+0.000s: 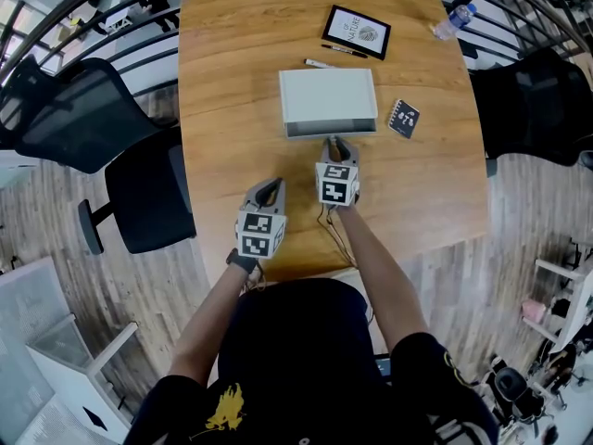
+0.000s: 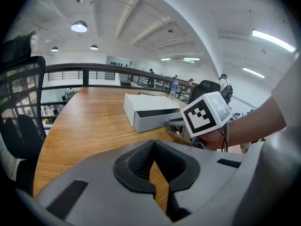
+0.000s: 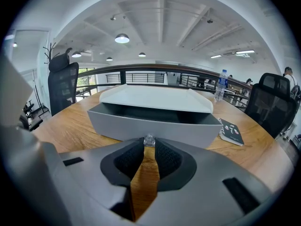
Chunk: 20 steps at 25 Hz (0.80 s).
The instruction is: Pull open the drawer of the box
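Note:
A white box (image 1: pixel 327 95) lies in the middle of the wooden table (image 1: pixel 222 109), and its grey drawer (image 1: pixel 331 128) sticks out a little from the near side. In the right gripper view the drawer front (image 3: pixel 188 128) fills the middle, with a dark gap above it under the lid. My right gripper (image 1: pixel 335 143) is shut on the small clear knob (image 3: pixel 149 140) at the drawer's centre. My left gripper (image 1: pixel 270 185) hovers over bare wood to the near left of the box, shut with nothing in it (image 2: pixel 153 145). The box (image 2: pixel 146 102) and the right gripper's marker cube (image 2: pixel 207 113) show in the left gripper view.
A framed black card (image 1: pixel 357 31) and two pens (image 1: pixel 321 63) lie beyond the box. A small black notebook (image 1: pixel 404 118) sits to its right, and a water bottle (image 1: pixel 453 20) at the far right corner. Office chairs (image 1: pixel 74 109) (image 1: pixel 533 100) flank the table.

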Motion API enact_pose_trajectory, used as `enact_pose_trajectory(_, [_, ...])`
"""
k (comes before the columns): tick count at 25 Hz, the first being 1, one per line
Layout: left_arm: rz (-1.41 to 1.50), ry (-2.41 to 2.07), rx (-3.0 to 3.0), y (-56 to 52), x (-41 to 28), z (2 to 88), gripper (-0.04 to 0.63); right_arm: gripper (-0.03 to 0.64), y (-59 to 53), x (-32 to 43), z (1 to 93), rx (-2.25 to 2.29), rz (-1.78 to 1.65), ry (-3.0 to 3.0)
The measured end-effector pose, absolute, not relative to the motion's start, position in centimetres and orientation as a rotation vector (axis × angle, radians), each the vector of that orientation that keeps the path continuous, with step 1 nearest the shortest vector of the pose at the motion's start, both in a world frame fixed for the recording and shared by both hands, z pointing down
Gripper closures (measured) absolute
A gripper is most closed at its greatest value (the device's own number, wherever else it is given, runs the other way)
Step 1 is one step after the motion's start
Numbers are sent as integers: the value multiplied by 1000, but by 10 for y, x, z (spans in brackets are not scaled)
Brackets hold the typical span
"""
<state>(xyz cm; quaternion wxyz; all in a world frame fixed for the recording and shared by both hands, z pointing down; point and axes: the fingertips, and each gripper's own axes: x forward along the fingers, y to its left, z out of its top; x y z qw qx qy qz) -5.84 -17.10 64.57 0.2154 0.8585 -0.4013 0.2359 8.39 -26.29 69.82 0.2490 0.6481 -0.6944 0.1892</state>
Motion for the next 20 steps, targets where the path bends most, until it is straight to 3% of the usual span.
enact_pose_trajectory(20, [649,-1109,2394,-166,-58,639,583,549,-245,82,699,1771,536,-1881])
